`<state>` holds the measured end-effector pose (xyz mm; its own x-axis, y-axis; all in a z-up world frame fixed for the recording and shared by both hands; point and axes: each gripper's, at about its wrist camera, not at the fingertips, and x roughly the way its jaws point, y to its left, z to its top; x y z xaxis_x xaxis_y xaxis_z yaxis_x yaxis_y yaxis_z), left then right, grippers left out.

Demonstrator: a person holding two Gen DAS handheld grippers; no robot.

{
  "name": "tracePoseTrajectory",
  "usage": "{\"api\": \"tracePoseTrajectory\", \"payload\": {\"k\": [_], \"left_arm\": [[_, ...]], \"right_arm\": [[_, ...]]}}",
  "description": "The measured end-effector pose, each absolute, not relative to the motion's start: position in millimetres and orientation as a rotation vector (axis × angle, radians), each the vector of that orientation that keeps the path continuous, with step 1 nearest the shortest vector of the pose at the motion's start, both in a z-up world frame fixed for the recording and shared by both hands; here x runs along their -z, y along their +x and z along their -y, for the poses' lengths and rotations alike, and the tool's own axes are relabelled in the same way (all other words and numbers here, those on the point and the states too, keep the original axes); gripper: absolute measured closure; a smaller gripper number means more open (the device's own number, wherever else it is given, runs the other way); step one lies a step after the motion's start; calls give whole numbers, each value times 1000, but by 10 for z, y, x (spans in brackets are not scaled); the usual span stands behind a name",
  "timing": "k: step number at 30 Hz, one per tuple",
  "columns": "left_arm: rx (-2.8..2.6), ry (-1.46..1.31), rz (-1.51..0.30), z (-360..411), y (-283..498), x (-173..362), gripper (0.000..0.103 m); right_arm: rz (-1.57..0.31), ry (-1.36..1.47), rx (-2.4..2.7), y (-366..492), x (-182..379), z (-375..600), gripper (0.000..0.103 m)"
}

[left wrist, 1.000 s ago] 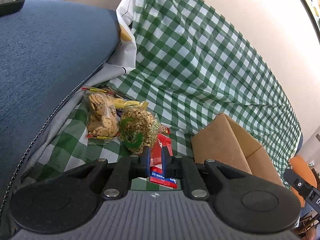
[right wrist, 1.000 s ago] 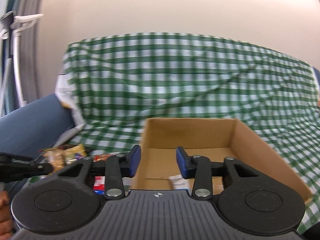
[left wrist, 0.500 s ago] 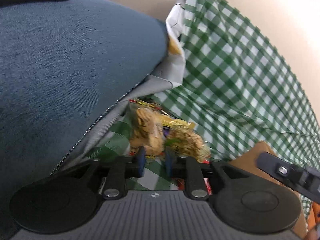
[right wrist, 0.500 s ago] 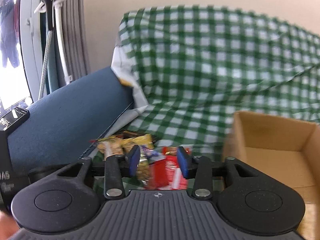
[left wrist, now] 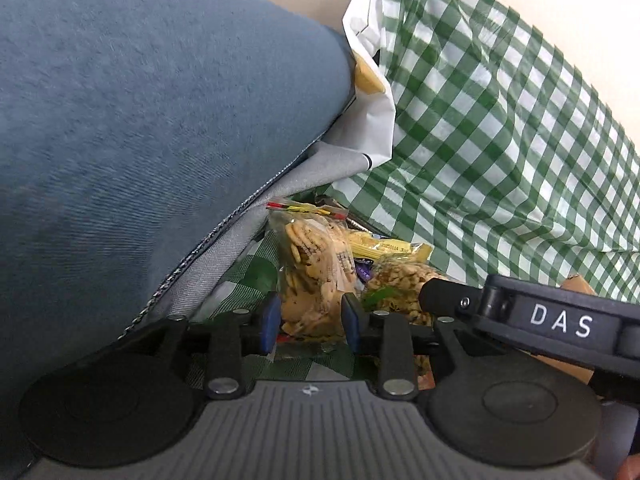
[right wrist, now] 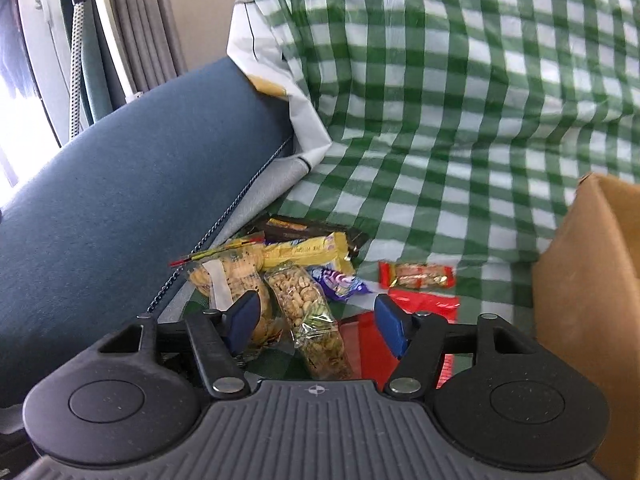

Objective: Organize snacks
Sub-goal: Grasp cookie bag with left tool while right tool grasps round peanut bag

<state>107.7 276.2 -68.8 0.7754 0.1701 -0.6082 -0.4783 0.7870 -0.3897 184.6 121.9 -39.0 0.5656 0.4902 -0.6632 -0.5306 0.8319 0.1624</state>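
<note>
Pick-up step: left gripper [left wrist: 308,322], jaws just opening, brackets the cracker bag [left wrist: 310,268]; right gripper [right wrist: 316,322] likewise straddles the peanut bag [right wrist: 308,308]. Next: close, then carry to the cardboard box [right wrist: 588,280] at 3 o'clock.

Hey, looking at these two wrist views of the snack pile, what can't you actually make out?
- Cardboard box: inside unseen; right wrist view's edge cuts it off.
- Red packet: the right tongs cover its lower part.
- Peanut bag: in the left wrist view the other tool hides its right end.
- Cracker bag: between the left tongs, contact unclear.
- Wrapper print: too small.
</note>
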Motion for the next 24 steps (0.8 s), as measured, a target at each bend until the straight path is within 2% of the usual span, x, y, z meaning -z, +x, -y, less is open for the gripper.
{"api": "tracePoseTrajectory", "payload": {"k": [1,2,6,11,24], "left_arm": [[-368,-550,-587,-2747,1101,693,67],[-362,-534,-592,-2727,1124,696,67],[-358,-519,-622,-2709,1181,754,70],[-330,-509,-619,-2697,1144,729,91],[-217,-622,-601,-2712,718,447,99]], "right_arm": [[-773,-55,-603,1878,395,-1217,41],[-784,-47,-608,1896,398,-1208,47],[-835,-29,-630,1983,413,-1191,76],[-810,-47,-626,1873,323,-1042,77],[-819,200,-676,1120,-39,-8,77]]}}
